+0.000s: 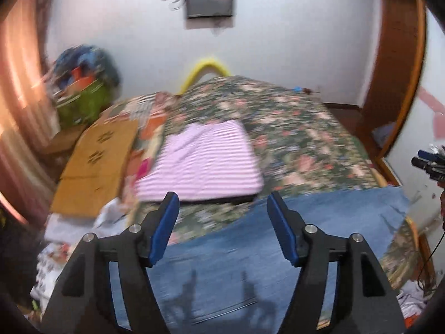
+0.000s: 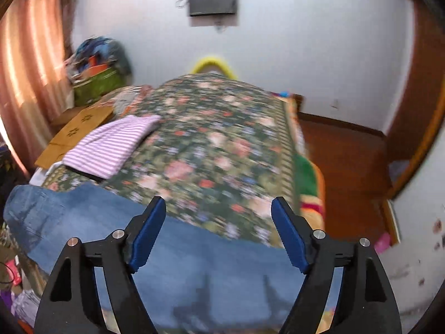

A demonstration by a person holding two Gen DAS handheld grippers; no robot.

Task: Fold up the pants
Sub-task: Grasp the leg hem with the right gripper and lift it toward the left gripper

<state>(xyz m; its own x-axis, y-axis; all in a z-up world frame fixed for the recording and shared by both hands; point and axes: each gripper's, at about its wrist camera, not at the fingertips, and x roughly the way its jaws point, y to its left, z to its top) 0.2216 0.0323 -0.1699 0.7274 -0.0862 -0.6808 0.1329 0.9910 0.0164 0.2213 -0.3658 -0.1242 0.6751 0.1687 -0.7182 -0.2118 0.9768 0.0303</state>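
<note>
Blue denim pants (image 1: 236, 264) lie flat across the near edge of a bed with a floral cover (image 1: 292, 128). In the left wrist view my left gripper (image 1: 222, 203) is open and empty, held above the pants. In the right wrist view the pants (image 2: 180, 250) stretch from the left edge to under my right gripper (image 2: 219, 208), which is open and empty above them. The right gripper's tip (image 1: 428, 164) shows at the right edge of the left wrist view. Both views are blurred.
A folded pink striped cloth (image 1: 203, 161) lies on the bed beyond the pants, also in the right wrist view (image 2: 111, 144). A cardboard box (image 1: 94, 164) and a pile of things (image 1: 83, 89) sit at the left. Wooden floor (image 2: 347, 161) lies right of the bed.
</note>
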